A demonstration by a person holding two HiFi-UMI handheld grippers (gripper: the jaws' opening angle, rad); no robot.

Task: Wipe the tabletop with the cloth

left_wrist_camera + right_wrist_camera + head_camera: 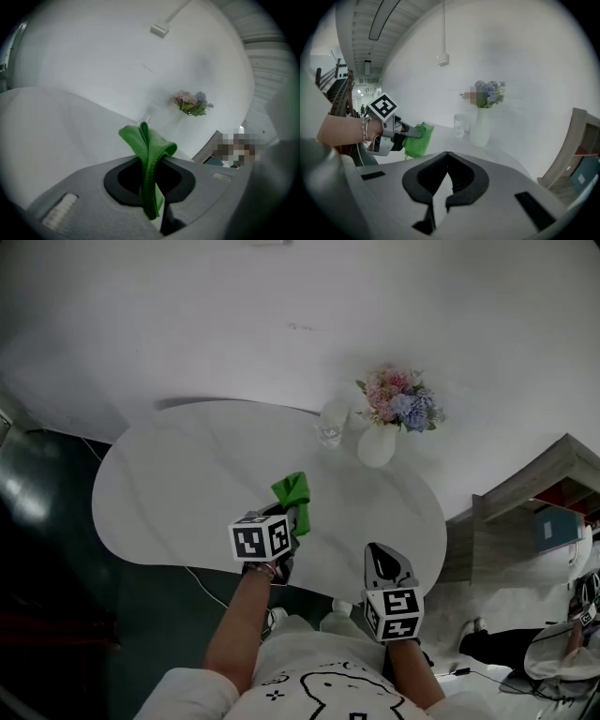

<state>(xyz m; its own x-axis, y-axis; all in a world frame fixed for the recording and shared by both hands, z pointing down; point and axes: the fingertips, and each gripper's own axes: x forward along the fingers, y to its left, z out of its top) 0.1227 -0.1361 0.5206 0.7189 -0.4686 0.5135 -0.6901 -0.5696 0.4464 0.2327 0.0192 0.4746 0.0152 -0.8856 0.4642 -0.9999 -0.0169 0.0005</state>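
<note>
The right gripper (382, 559) was held at the near edge of the table (178, 484), on the near side of the vase (376, 447). Its jaws were closed tip to tip, with nothing between them (447, 157).

The left gripper (298, 514) was positioned left of the right gripper and slightly farther in, over the table, near-left of the vase. Its jaws were clamped on the cloth (150, 157). The green cloth (292, 491) was pinched at a fold: one bunched end stood up past the jaw tips toward the vase, and the other end hung down between the jaws. The right gripper view showed the cloth (417, 139) hanging from the left gripper (412, 133) above the table surface (501, 157). Contact between cloth and table could not be determined.

A clear glass (330, 424) stood just left of the vase. The white vase held pink and blue flowers (398, 399) near the table's far edge, against a white wall (281, 315).
</note>
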